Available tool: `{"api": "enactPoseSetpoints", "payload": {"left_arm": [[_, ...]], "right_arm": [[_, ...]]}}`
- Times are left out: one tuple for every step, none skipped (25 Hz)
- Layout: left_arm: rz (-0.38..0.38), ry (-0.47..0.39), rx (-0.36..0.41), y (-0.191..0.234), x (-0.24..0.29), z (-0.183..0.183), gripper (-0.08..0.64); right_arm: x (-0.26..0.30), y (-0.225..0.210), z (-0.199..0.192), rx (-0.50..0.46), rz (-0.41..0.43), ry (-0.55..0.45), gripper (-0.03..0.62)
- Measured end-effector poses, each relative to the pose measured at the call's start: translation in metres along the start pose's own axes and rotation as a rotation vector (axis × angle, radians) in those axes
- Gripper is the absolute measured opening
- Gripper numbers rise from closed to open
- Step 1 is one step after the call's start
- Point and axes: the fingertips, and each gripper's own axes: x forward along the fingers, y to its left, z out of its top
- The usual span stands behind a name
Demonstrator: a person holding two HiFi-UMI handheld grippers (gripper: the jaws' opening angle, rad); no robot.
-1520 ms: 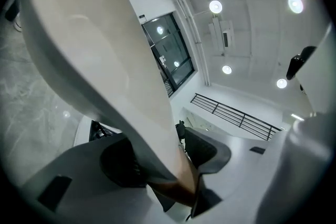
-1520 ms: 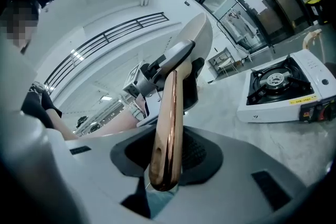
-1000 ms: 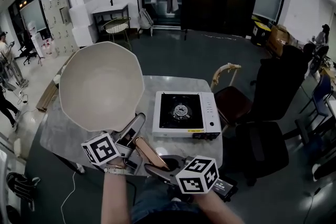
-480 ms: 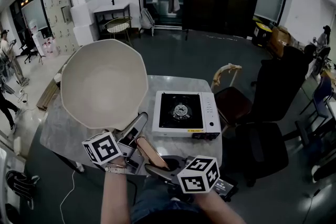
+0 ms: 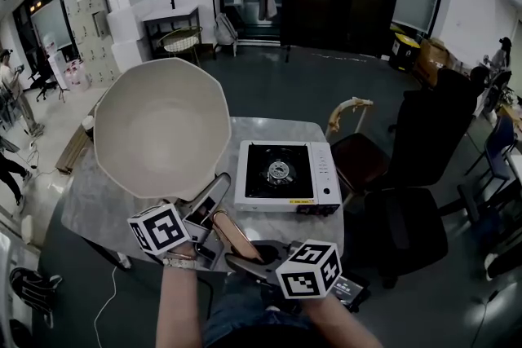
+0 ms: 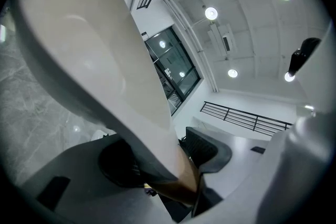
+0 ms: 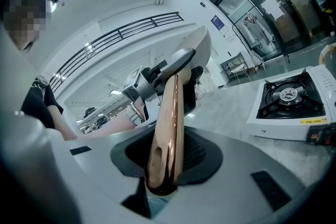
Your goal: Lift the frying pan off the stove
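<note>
Head view: frying pan (image 5: 159, 126) hides table (image 5: 96, 212) beside stove (image 5: 285, 175).

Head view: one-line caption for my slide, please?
Left gripper and right gripper clamp the handle of the frying pan, held tilted in the air left of the bare stove.

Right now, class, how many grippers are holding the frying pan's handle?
2. The left gripper holds the handle where it joins the frying pan; the right gripper holds the handle's free end. No other gripper is in view.
</note>
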Motion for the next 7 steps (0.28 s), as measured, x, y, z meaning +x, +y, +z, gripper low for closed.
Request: {"api": "enactPoseSetpoints", "payload": {"left_arm": [[0.000, 0.000, 0.001, 0.0001, -0.0001, -0.0003, 0.249], [0.000, -0.001, 0.002, 0.0006, -0.0002, -0.0006, 0.249], [-0.001, -0.001, 0.002, 0.0008, -0.0002, -0.0009, 0.250], [-0.002, -0.002, 0.002, 0.0006, -0.0002, -0.0012, 0.249], [-0.004, -0.002, 0.002, 0.0002, -0.0002, -0.0013, 0.249], [-0.005, -0.002, 0.002, -0.0005, -0.0003, -0.0014, 0.250], [-0.007, -0.003, 0.002, -0.0012, -0.0003, -0.0014, 0.250]], "right_arm": [[-0.0002, 0.0002, -0.0001, 0.001, 0.000, -0.002, 0.120], [-0.0004, 0.0002, -0.0002, 0.002, 0.000, -0.003, 0.120], [-0.0006, 0.0001, -0.0003, 0.002, -0.001, -0.005, 0.120], [-0.0009, -0.0001, -0.0005, 0.003, -0.003, -0.005, 0.120], [-0.0011, -0.0002, -0.0008, 0.004, -0.004, -0.006, 0.120], [-0.0012, -0.0004, -0.0012, 0.004, -0.004, -0.007, 0.120], [-0.0013, -0.0005, -0.0015, 0.005, -0.005, -0.008, 0.120]]}}
